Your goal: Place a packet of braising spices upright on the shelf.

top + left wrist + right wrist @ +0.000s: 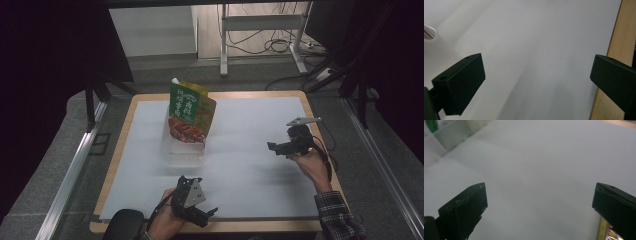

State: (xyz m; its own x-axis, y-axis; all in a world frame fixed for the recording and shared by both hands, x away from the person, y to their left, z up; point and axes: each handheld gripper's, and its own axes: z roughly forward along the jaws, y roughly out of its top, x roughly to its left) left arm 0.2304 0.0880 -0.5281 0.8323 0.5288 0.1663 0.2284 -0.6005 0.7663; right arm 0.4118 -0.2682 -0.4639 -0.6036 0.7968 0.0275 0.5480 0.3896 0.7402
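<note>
A green and orange food pouch [190, 112] stands upright in a clear plastic container [182, 151] on the white sheet [250, 120], left of the middle. My left gripper [206, 216] hovers low near the table's front edge, in front of the container, open with nothing between its jaws [537, 72]. My right gripper [274, 147] is held above the sheet's right side, pointing left toward the pouch, open and empty [540, 197]. In the right gripper view, the clear container [451, 135] and a sliver of green pouch [431, 125] sit at the top left.
The wooden table rim [220, 226] frames the sheet and shows beside the left jaws [621, 32]. Metal rails [70, 175] run along both sides of the table. A metal stand [260, 30] and cables lie on the floor behind. A yellow patterned thing [609, 233] peeks out at the lower right.
</note>
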